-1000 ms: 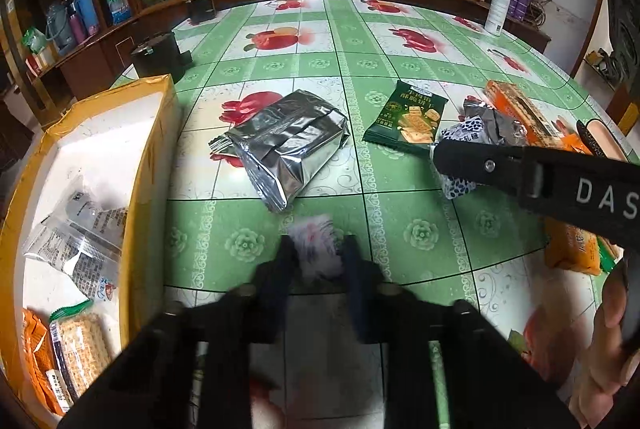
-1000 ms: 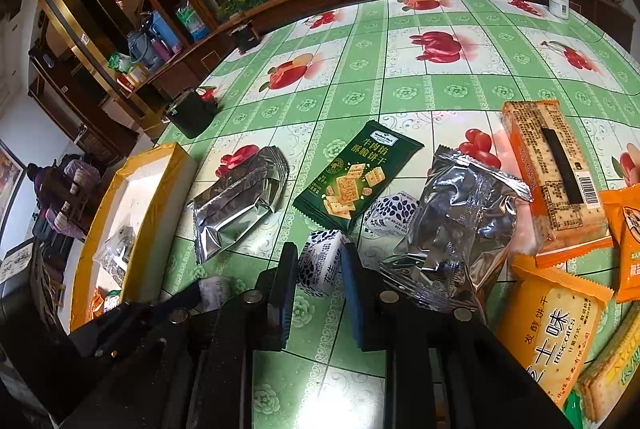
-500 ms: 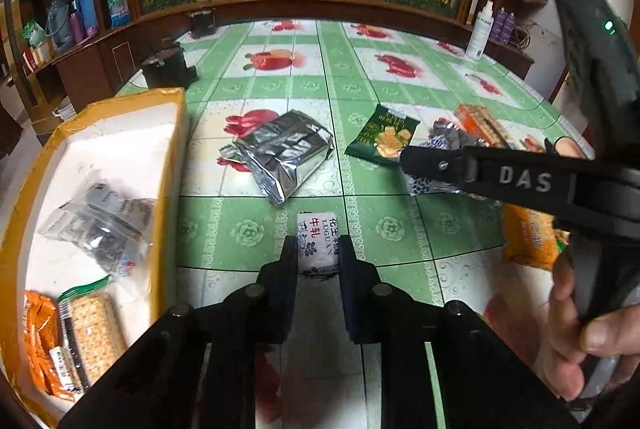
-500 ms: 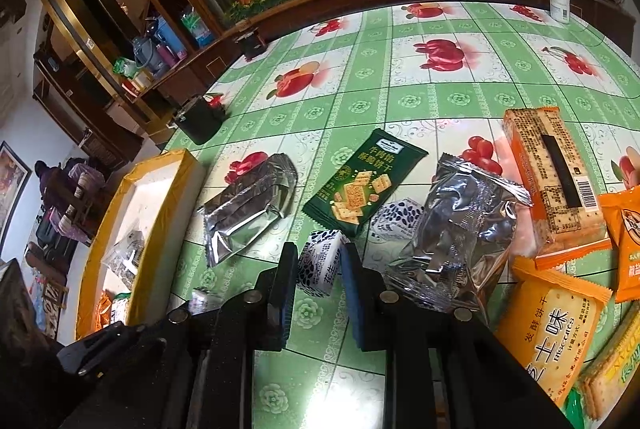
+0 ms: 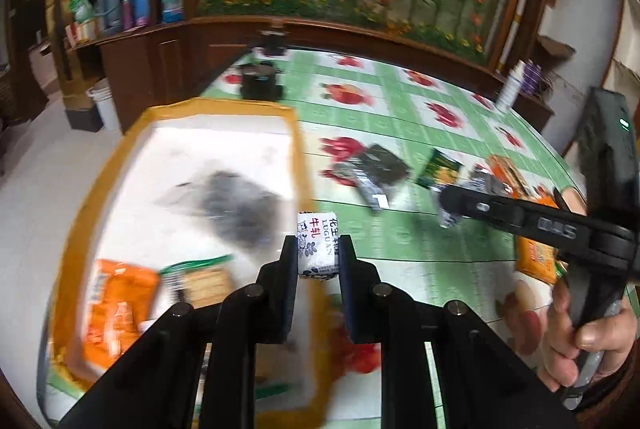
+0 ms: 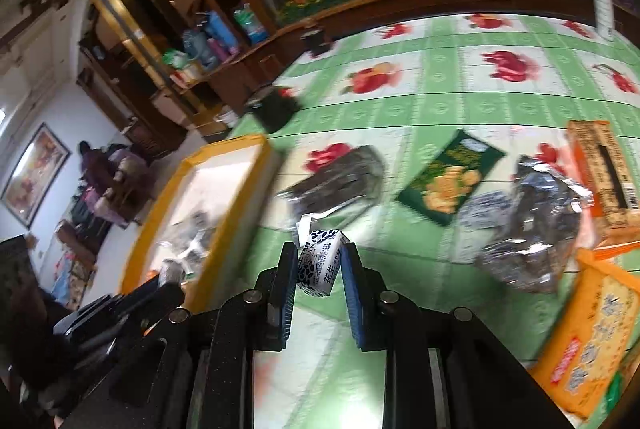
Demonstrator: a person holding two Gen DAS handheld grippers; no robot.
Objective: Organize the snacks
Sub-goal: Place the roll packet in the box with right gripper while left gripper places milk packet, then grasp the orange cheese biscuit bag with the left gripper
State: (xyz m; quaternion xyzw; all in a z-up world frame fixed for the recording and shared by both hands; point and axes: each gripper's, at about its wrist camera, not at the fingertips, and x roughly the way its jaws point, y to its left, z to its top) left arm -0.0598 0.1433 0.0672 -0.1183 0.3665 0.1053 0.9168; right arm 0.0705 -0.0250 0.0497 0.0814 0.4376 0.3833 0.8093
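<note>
- The worktop (image 5: pixel 400 241), under a green checked cloth printed with red fruit, spreads ahead of both claws, and a wooden cabinet with painted flowers rises at its far edge.
- The box (image 5: pixel 100 189), yellow-rimmed and white inside, lies below and to the left of the left claw (image 5: pixel 318 255); in the right wrist view the same box (image 6: pixel 240 165) sits to the left of the right claw (image 6: pixel 319 267).
- Inside the box, left of the left claw, lie an orange packet (image 5: pixel 116 305), a cracker packet (image 5: pixel 200 281) and a blurred clear bag (image 5: pixel 224 201).
- A silver foil bag (image 6: pixel 528 229) lies just right of the right claw, with a second foil bag (image 6: pixel 336 185) ahead of it and a green cracker packet (image 6: pixel 448 181) between the two.
- An orange biscuit pack (image 6: pixel 600 165) and a yellow biscuit pack (image 6: pixel 588 341) lie at the far right, well apart from the box.
- A hand (image 5: pixel 576 333) at the right of the left wrist view holds the handle of the right claw.
- The left claw is closed tight on a small white candy (image 5: pixel 318 249) with red and black print, held in the air above the near right rim of the box.
- The right claw is likewise clamped on a small blue-and-white candy (image 6: pixel 322 267), carried above the worktop just right of the box.
</note>
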